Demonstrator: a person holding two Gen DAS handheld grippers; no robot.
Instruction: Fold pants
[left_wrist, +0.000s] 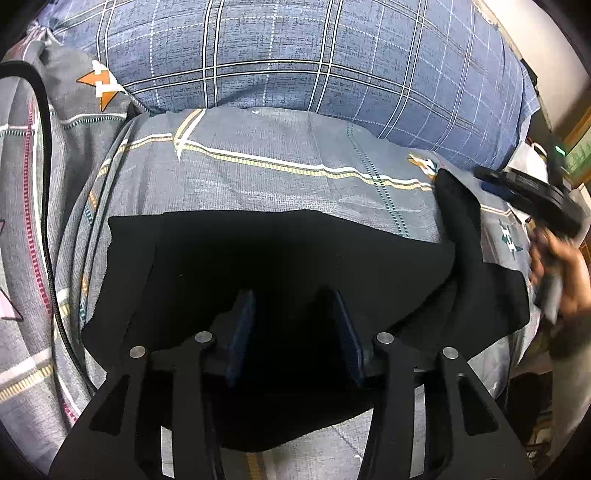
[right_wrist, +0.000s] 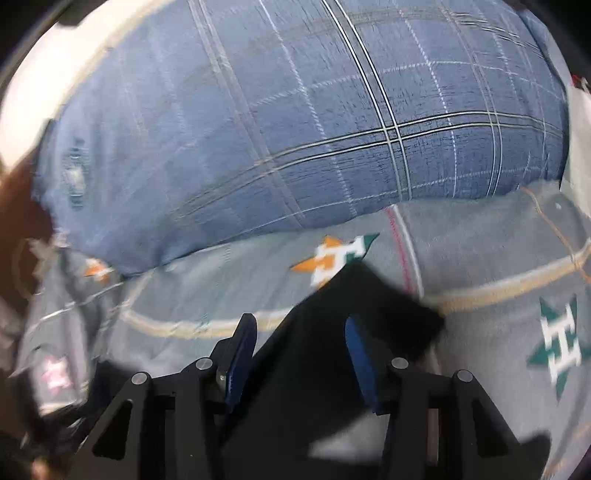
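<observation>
One pair of black pants (left_wrist: 280, 254) lies flat on the bed (left_wrist: 258, 173), spread over a grey sheet printed with stripes and star marks. One blue plaid pillow (left_wrist: 295, 55) sits at the far side of the bed, its lower edge touching the sheet just beyond the pants. A black cable (left_wrist: 46, 206) runs down the left part of the bed, apart from the pants.

The left gripper (left_wrist: 293, 325) hovers over the middle of the pants with its jaws wide and nothing between them; whether the tips touch the cloth cannot be told, black on black. In the left wrist view the right gripper (left_wrist: 532, 195) shows at the right edge, held in a blurred hand (left_wrist: 561, 273), near a raised fold of the pants.

In the right wrist view, which is blurred, the right gripper (right_wrist: 301, 354) also has its jaws wide, with a corner of the pants (right_wrist: 369, 314) lying between and past the two blue pads (right_wrist: 242, 354). Two grippers, one pillow, one pair of pants; no containers are in sight
</observation>
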